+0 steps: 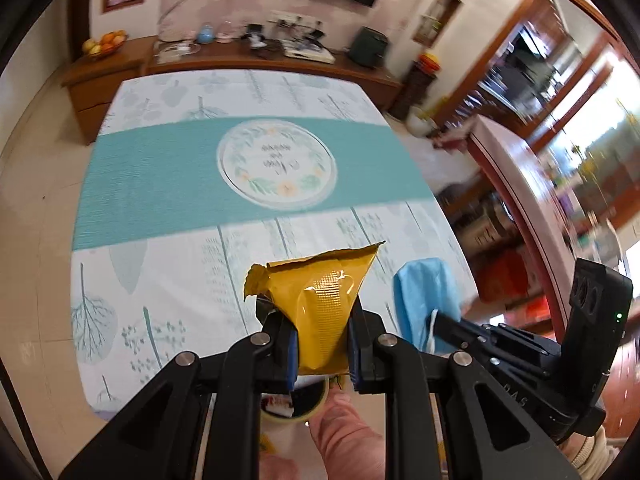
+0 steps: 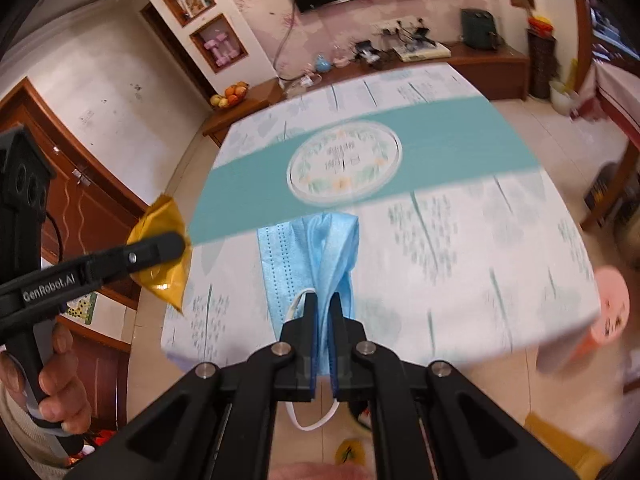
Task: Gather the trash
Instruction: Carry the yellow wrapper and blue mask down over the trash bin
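Observation:
My left gripper (image 1: pixel 320 312) is shut on a crumpled yellow foil wrapper (image 1: pixel 320 300) and holds it above the near edge of the table (image 1: pixel 160 184). My right gripper (image 2: pixel 323 304) is shut on a blue surgical mask (image 2: pixel 316 248) with white ear loops, also lifted above the table's near edge. In the left wrist view the mask (image 1: pixel 424 300) hangs from the right gripper just right of the wrapper. In the right wrist view the wrapper (image 2: pixel 164 248) and the left gripper's finger (image 2: pixel 156 250) are at the left.
The table carries a white and teal cloth with a round floral print (image 1: pixel 276 160). A small round bin (image 1: pixel 300 404) with trash inside sits below the left gripper. A wooden sideboard (image 1: pixel 256 60) stands beyond the table. A pink stool (image 2: pixel 608 304) is at the right.

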Demonstrator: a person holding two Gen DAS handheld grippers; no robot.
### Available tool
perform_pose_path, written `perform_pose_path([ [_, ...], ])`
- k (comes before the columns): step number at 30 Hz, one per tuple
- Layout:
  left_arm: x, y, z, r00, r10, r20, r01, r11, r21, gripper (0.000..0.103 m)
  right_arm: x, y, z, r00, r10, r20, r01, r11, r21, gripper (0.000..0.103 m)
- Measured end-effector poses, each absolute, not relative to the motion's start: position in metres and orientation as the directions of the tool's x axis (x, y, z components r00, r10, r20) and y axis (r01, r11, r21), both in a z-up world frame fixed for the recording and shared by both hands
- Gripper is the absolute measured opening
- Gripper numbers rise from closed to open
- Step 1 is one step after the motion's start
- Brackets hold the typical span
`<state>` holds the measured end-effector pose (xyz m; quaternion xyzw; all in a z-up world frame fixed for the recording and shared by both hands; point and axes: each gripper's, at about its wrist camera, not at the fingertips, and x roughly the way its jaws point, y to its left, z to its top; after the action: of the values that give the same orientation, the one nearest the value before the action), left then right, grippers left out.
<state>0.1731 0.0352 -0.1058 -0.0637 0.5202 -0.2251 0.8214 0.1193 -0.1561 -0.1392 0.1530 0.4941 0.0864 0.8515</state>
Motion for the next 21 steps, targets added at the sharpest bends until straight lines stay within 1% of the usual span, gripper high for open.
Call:
perform_pose_path([
  [5,0.128,0.023,-0.125,0.306,-0.454,-0.837,0.394,0.860,-0.323,0.017,0.076,-0.151,-0.155,0.447,0.280,-0.850,0.048,0.941,0.335,0.004],
  [12,0.071,-0.004,-0.174,0.233,-0.451,-0.862,0.472,0.827,-0.305,0.017,0.029,-0.158,-0.208,0.355,0.278,-0.892,0.150,0.925,0.348,0.004],
  [16,0.044,-0.016,-0.217,0.184,-0.431,-0.883,0.487,0.821,-0.299,0.017,0.014,-0.164,-0.246,0.306,0.283,-0.909,0.185,0.919,0.348,0.004],
  [21,0.026,-0.025,-0.288,0.142,-0.407,-0.903,0.455,0.836,-0.305,0.017,0.007,-0.175,-0.306,0.266,0.292,-0.919,0.222,0.909,0.353,0.004],
])
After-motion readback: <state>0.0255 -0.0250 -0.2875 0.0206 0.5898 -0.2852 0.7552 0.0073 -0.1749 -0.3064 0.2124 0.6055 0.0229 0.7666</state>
